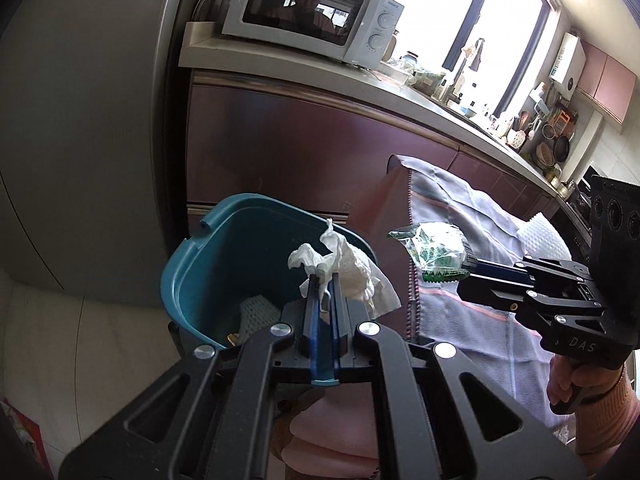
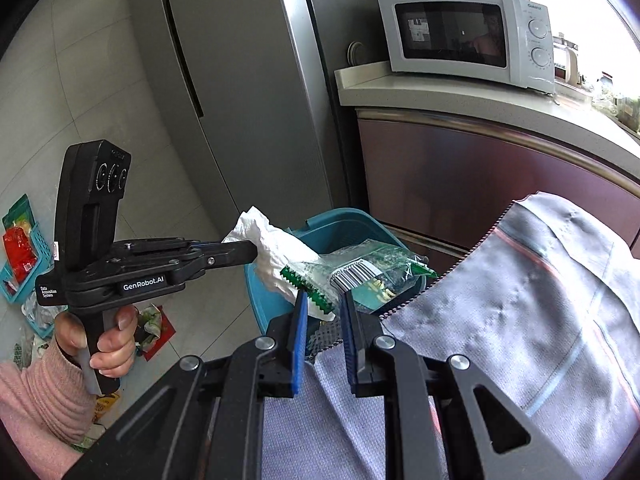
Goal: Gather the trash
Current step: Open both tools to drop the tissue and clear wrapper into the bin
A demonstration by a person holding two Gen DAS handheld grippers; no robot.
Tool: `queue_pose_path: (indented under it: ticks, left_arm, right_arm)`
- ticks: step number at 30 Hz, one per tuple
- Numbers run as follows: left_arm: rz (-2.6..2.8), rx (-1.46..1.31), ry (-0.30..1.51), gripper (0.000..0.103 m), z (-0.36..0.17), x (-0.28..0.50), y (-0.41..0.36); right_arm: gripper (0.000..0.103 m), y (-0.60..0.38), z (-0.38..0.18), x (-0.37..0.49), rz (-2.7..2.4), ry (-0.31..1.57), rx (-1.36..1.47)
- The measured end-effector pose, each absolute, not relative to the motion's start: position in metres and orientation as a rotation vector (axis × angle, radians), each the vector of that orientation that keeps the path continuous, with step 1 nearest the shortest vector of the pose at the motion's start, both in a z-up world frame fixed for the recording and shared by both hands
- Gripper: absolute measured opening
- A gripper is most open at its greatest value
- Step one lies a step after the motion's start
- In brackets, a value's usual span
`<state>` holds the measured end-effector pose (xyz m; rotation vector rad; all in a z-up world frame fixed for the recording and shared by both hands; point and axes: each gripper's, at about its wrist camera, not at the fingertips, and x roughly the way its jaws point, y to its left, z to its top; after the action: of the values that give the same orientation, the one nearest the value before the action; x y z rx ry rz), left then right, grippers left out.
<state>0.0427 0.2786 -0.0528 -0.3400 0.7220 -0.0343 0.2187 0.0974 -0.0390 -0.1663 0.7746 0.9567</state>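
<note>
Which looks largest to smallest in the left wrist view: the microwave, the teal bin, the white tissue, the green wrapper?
1. Teal bin
2. Microwave: close to the bin in apparent size and farther away, so this order is unsure
3. White tissue
4. Green wrapper: only slightly smaller than the tissue

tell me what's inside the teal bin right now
Inside the teal bin, white foam netting lies near the bottom beside a small yellowish scrap. The left gripper and its crumpled tissue cover the rest of the floor.
</note>
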Motion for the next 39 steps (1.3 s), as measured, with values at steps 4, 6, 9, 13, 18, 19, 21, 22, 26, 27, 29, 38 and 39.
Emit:
queue_pose_path:
  ticks: [4,6,9,13,18,19,21,22,26,27,29,38,39]
  left_arm:
    - [-0.01,-0.35,0.745,0.005,-0.065,0.048,0.288]
    - [0.004,-0.346,0.756,0.005,-0.07,0.051,0.291]
    - [0.016,-0.352,0.77,0.005,-0.078,0.056,0.296]
    - [0.029,-0.363,0.788,0.006,-0.087,0.06,0.299]
    - [0.038,-0.365,0.81,0.006,-0.095,0.068,0.301]
    - [0.041,-0.365,0.815,0.007,-0.097,0.07,0.301]
    - [0.042,-0.367,0.821,0.008,-0.1,0.073,0.299]
    - [0.04,-0.371,0.826,0.008,-0.102,0.074,0.299]
    - [0.035,-0.38,0.84,0.013,-0.108,0.08,0.297]
    - [0.036,-0.38,0.844,0.013,-0.109,0.082,0.297]
    - [0.033,-0.379,0.847,0.014,-0.11,0.082,0.295]
    - [0.01,-0.36,0.812,0.02,-0.101,0.079,0.282]
    - [0.004,-0.352,0.802,0.022,-0.097,0.077,0.279]
  right_arm:
    - [0.015,0.115,-0.05,0.227,0.959,0.809,-0.197]
    - [0.015,0.122,-0.055,0.231,0.956,0.827,-0.207]
    - [0.016,0.133,-0.062,0.239,0.954,0.86,-0.22]
    - [0.017,0.139,-0.07,0.245,0.956,0.901,-0.219]
    - [0.018,0.147,-0.078,0.253,0.945,0.935,-0.22]
    - [0.019,0.147,-0.08,0.255,0.94,0.943,-0.217]
    - [0.019,0.151,-0.083,0.258,0.934,0.954,-0.214]
    - [0.02,0.151,-0.084,0.259,0.931,0.958,-0.211]
    - [0.028,0.146,-0.087,0.263,0.92,0.965,-0.187]
    - [0.028,0.146,-0.087,0.264,0.919,0.965,-0.18]
    - [0.028,0.143,-0.087,0.264,0.917,0.961,-0.169]
    - [0.032,0.116,-0.077,0.251,0.92,0.929,-0.121]
    - [0.035,0.113,-0.075,0.25,0.921,0.922,-0.114]
